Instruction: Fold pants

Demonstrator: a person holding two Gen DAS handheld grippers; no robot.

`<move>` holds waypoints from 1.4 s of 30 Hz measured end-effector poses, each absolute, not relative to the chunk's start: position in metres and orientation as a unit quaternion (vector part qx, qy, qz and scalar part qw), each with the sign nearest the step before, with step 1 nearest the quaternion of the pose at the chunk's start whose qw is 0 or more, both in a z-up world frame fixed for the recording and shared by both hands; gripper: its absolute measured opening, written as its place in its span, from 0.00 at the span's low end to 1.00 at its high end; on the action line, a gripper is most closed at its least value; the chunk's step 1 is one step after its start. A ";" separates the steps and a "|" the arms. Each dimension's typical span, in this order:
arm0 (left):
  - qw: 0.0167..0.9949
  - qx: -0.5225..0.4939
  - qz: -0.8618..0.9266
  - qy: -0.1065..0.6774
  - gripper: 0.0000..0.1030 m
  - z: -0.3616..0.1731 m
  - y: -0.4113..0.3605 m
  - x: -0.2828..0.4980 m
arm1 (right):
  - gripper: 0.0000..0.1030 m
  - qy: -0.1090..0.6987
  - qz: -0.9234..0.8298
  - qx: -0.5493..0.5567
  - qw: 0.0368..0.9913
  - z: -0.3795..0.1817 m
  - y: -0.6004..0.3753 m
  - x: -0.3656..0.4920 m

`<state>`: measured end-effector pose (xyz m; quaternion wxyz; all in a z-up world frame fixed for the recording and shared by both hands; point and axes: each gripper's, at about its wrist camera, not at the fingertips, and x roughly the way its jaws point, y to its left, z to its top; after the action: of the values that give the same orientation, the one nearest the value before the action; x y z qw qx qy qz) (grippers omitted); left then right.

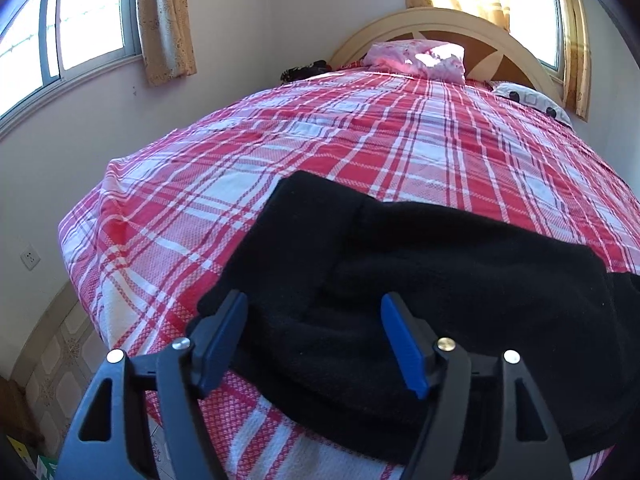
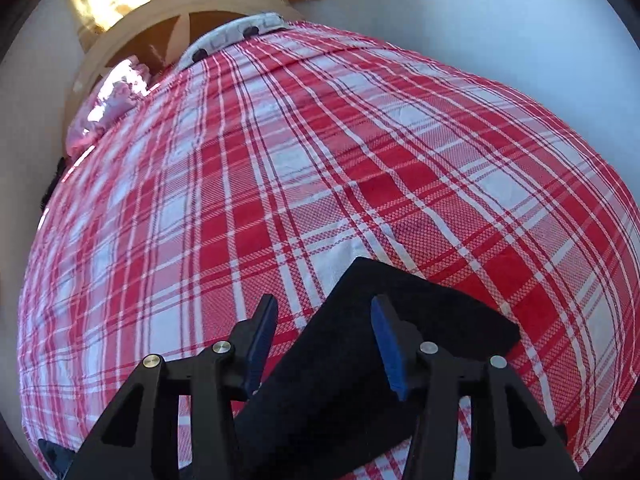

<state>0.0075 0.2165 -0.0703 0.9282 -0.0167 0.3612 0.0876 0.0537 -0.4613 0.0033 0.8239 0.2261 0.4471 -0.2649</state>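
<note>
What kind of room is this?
Most likely a bedroom. There is a big bed with a red plaid bedspread, a curved wooden headboard with a pink pillow against it, and curtained windows. Black pants lie on the bed.

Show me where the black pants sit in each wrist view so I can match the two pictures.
Left wrist: black pants fill the lower centre and right, under the open left gripper.
Right wrist: they show at lower centre, a squared end between the open right gripper fingers.
Shared landmark: the curved headboard at the far end.
</note>
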 end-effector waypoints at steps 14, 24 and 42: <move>0.927 -0.023 0.085 0.366 0.71 -0.070 0.216 0.009 | 0.05 0.443 -0.239 0.285 0.816 0.007 -0.478 0.035; 0.924 -0.037 0.076 0.372 0.75 -0.069 0.218 0.010 | 0.05 0.136 -0.097 0.490 0.856 0.056 -0.485 -0.174; 0.916 -0.047 0.071 0.392 0.79 -0.060 0.217 0.016 | 0.07 0.190 -0.305 0.511 0.781 -0.027 -0.493 -0.304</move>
<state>0.0159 0.2168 -0.0604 0.9159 -0.0469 0.3923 0.0710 -0.3043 -0.4932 -0.0269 0.7808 0.5111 0.1902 -0.3049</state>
